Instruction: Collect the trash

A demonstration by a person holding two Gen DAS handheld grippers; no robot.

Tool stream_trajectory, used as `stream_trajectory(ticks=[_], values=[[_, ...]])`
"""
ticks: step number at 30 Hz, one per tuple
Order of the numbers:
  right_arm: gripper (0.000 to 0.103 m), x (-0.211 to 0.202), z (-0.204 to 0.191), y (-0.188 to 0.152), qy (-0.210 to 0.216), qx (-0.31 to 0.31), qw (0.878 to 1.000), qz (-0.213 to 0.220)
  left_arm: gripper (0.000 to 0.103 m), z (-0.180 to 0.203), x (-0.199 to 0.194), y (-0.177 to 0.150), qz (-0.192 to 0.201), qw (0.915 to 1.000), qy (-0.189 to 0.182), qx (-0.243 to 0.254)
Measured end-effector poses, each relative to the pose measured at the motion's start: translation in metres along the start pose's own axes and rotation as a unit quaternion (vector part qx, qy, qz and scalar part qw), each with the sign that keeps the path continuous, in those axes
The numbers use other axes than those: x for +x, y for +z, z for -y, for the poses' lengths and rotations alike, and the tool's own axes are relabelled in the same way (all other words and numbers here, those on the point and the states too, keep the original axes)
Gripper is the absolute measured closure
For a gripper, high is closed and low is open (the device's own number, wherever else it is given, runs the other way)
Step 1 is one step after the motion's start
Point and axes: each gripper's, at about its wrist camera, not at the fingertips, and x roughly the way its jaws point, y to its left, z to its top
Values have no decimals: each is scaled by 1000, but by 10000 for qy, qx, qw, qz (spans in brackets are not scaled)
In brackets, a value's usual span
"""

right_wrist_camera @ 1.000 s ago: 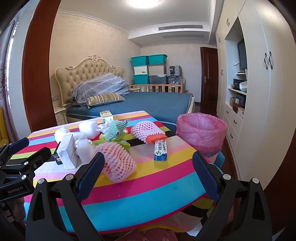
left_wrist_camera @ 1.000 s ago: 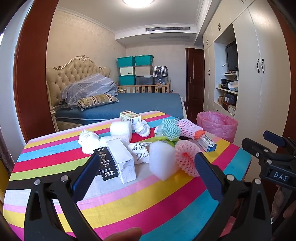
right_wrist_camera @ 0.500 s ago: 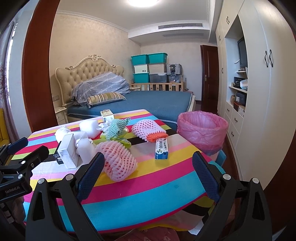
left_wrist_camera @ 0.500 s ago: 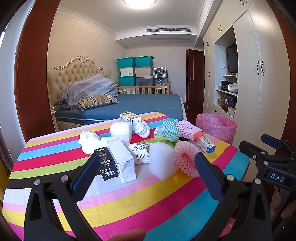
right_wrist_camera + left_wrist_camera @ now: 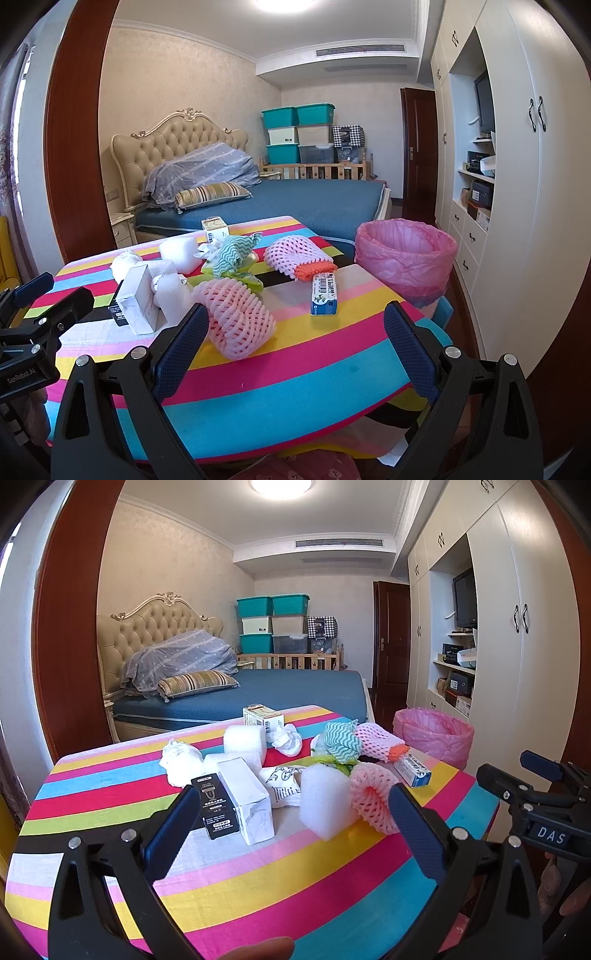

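Left gripper (image 5: pixel 291 830) — jaws spread wide, holding nothing — hovers over the striped table (image 5: pixel 110 797). Trash lies mid-table, left to right: crumpled tissue (image 5: pixel 181 760), white box (image 5: pixel 245 799), foam block (image 5: pixel 325 799), pink net sleeve (image 5: pixel 371 797), blue-white carton (image 5: pixel 324 294). Right gripper (image 5: pixel 293 345) — likewise wide, empty. Pink-lined bin (image 5: pixel 404 254) stands just beyond the table's right edge.

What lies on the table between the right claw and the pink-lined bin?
In the right wrist view, the blue-ended carton lies on the striped cloth between the open right claw and the pink-lined bin; nothing else does.
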Motion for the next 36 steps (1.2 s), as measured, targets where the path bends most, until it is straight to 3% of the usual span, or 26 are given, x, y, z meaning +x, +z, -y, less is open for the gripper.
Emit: stream_trajectory(ticks=[36], values=[[14, 1, -3, -2, 2, -1, 10000, -24, 4, -2, 1, -6, -113, 9999, -62, -115]])
